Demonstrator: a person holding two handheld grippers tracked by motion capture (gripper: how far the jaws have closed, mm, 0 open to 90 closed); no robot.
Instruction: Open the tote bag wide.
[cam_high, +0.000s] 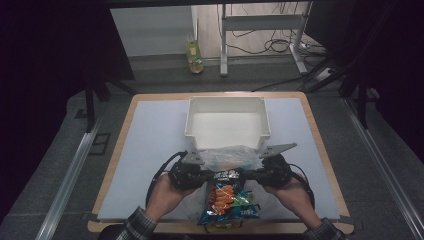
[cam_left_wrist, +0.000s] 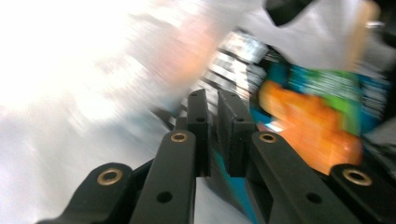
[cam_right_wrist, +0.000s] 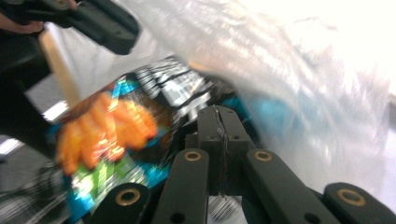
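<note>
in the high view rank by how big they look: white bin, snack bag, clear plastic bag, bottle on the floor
1. white bin
2. snack bag
3. clear plastic bag, close to the snack bag, partly hidden, so unsure
4. bottle, farther away

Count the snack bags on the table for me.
1. A single chip bag lies at the table's near edge, its top end at the mouth of a clear plastic bag, between the left gripper and right gripper. Others may be hidden.

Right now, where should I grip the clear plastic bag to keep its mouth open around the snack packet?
Probably the clear plastic bag is best pinched at its near rim, one corner each side of the snack packet, approaching from the person's side: the mouth faces that way, and its loose film bunches toward the white bin.
</note>
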